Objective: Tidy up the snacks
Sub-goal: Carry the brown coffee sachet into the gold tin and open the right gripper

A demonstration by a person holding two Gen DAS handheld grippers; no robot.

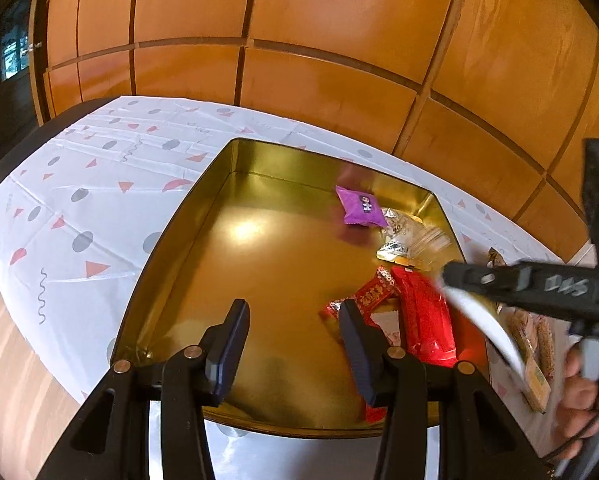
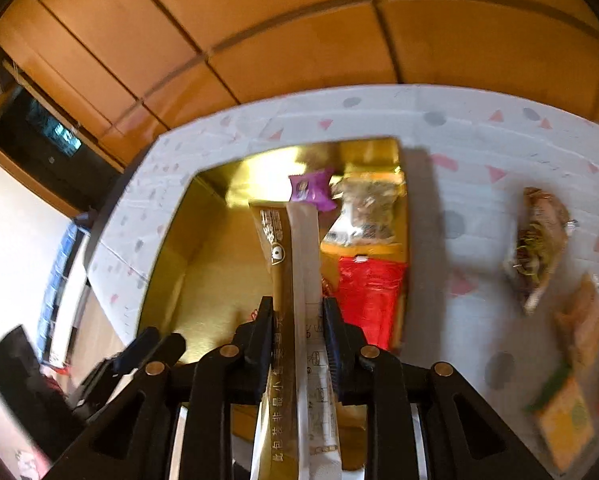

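A: Where's the packet in play right now?

B: The right gripper is clamped on a long, flat gold-and-white snack packet. The jaws are nearly together, pinching it across its narrow width. Its long axis runs straight out along the fingers, the far end pointing over the open gold metal tin.

A: So the tin lies ahead of it?

B: Ahead and below, yes. In the right wrist view the packet's free end hangs above the tin's floor, short of the small purple wrapped sweet. I'd judge the next move is to lower it in lengthwise on the bare left half of the tin, where it has room.

A: And the other hand?

B: The left gripper hovers over the tin's near edge, jaws about half open with nothing between them. The right one is plainly the one doing the work; a bare hand shows behind it.

A: Count what's in the tin.

B: Four that I can make out: one purple sweet, one clear crinkly bag with gold trim, one large red packet, one smaller red-and-gold wrapper. All sit along the right side.

A: Still outside?

B: On the white patterned tabletop right of the tin, one brownish bag of dried snack and a blurred cluster of orange and yellow packets; I can't count those.
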